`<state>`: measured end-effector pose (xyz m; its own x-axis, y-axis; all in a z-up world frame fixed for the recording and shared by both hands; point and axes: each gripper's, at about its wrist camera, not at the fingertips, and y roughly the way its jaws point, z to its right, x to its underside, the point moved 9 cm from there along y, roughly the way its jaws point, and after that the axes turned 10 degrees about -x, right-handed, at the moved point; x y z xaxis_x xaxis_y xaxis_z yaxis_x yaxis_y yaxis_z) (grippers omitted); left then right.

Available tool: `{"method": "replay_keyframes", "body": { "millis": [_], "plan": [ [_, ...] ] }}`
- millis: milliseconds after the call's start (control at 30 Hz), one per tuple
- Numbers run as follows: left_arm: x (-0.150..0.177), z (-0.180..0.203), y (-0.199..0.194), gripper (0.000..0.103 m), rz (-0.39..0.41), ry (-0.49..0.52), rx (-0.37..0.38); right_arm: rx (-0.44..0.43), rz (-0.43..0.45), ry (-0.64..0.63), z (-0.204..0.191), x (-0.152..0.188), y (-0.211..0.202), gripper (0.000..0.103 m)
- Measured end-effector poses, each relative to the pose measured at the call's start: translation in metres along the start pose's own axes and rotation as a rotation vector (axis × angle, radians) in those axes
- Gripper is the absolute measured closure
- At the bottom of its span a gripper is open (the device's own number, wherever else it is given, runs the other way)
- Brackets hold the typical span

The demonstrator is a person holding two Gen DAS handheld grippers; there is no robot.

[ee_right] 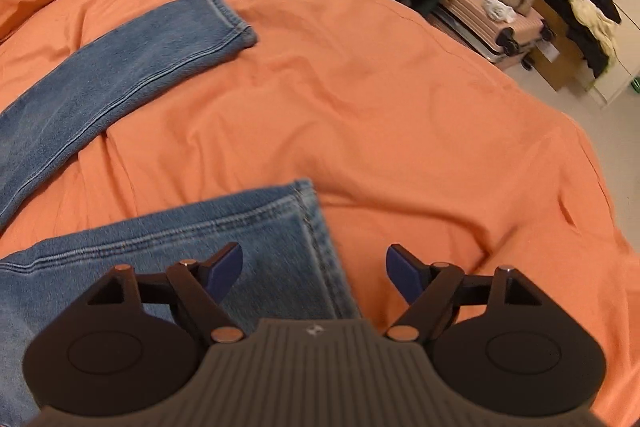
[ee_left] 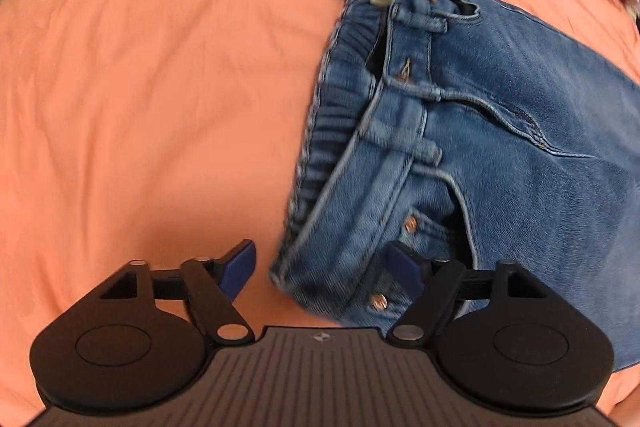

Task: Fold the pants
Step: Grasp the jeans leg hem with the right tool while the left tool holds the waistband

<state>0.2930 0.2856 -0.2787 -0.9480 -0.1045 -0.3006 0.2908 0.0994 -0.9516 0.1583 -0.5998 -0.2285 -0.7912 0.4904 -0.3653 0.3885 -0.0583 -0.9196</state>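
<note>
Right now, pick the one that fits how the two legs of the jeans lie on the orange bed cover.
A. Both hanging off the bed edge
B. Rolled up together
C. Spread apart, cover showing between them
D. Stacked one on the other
C: in the right wrist view the far leg and the near leg of the jeans lie apart, with bare orange bed cover between them.
</note>
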Motion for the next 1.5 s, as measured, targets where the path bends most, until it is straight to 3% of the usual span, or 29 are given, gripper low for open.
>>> {"method": "replay_keyframes", "body": {
  "millis": [67, 233, 367, 500, 633, 767, 967, 1067, 1333, 1500],
  "plan": [
    [0.002, -0.001, -0.002, 0.04, 0.025, -0.018, -0.039, 0.004, -0.005, 0.005, 0.003, 0.01, -0.006, 0.025],
    [-0.001, 0.018, -0.011, 0.054, 0.055, 0.114, -0.261, 0.005, -0.035, 0.035, 0.016, 0.041, -0.015, 0.023],
    [0.003, 0.031, 0.016, 0.054, 0.006, 0.202, -0.41, -0.006, -0.022, 0.067, 0.03, 0.061, -0.023, 0.023],
    [0.001, 0.036, 0.017, 0.046, 0.018, 0.233, -0.475, -0.029, -0.019, 0.004, 0.034, 0.073, -0.036, 0.023],
    [0.004, 0.039, -0.005, 0.038, 0.083, 0.339, -0.52, -0.057, -0.032, -0.066, 0.034, 0.081, -0.041, 0.03],
    [0.014, 0.05, -0.03, 0.037, 0.164, 0.457, -0.527, -0.068, -0.046, -0.31, 0.014, 0.085, -0.044, 0.049],
    [0.04, 0.082, -0.052, 0.035, 0.251, 0.687, -0.483, -0.079, -0.077, -0.668, -0.018, 0.107, -0.044, 0.049],
    [0.058, 0.097, -0.054, 0.028, 0.288, 0.81, -0.488, -0.071, -0.092, -0.785, -0.025, 0.119, -0.04, 0.049],
    [0.096, 0.131, -0.025, 0.027, 0.306, 1.084, -0.506, -0.045, -0.104, -1.092, -0.039, 0.135, -0.018, 0.049],
    [0.11, 0.127, -0.004, 0.024, 0.295, 1.185, -0.563, -0.018, -0.123, -1.195, -0.044, 0.139, -0.001, 0.049]
  ]
}}
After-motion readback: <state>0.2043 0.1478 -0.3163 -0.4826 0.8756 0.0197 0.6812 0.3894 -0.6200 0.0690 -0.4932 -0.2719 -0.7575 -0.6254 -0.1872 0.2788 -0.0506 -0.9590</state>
